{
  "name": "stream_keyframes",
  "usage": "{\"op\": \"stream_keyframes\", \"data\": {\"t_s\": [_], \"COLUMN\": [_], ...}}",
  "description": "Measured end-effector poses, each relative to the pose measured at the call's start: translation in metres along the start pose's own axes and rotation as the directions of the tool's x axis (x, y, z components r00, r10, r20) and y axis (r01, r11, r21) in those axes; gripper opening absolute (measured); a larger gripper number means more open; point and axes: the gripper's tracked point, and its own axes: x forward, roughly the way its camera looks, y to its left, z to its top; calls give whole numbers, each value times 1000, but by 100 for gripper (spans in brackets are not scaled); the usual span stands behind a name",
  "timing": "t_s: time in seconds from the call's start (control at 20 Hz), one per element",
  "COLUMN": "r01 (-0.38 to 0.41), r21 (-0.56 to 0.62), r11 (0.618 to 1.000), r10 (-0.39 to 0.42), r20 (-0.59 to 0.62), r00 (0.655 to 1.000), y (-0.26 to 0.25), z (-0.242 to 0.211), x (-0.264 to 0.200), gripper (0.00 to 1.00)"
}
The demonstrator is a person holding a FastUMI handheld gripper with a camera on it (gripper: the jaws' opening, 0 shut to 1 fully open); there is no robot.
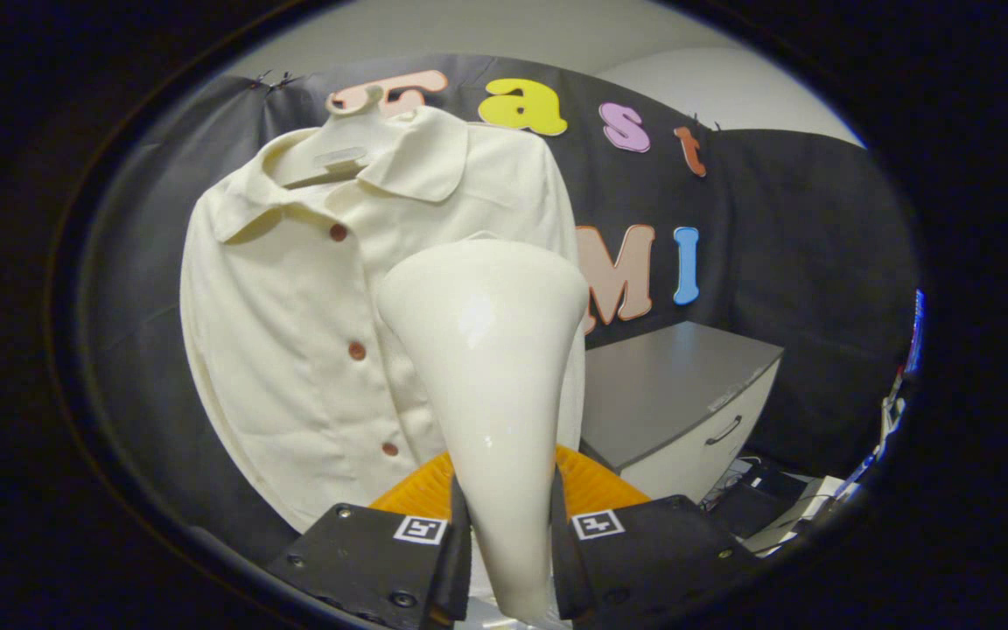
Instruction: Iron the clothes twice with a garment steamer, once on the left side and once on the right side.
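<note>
The steamer [491,385] stood upright in the hand-held gripper [508,542], both fingers pinching its narrow handle, its wide head pointing toward 12 o'clock against the shirt [294,324], which hung on a hanger [342,144]; no legible writing.

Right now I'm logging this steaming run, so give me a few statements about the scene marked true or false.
1. The gripper is shut on the garment steamer. True.
2. The cream shirt lies folded on the cabinet. False: it hangs on a hanger against the booth wall.
3. The shirt's buttons are fastened. True.
4. The grey cabinet stands left of the shirt. False: it stands to its right.
5. The steamer head points toward the shirt. True.
</note>
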Motion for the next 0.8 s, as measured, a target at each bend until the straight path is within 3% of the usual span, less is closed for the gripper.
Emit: {"op": "stream_keyframes", "data": {"t_s": [0.15,0.25,0.35,0.6,0.8], "r01": [-6,-66,-79,-137,-125], "r21": [-14,6,-22,-84,-107], "r11": [1000,998,997,987,986], "r10": [7,66,79,136,127], "r20": [10,8,-9,-12,9], "r00": [1000,998,997,991,992], "y": [-16,-14,-23,-21,-25], "z": [33,48,55,49,28], "x": [25,37,45,58,71], "gripper": [38,38,38,38,38]}}
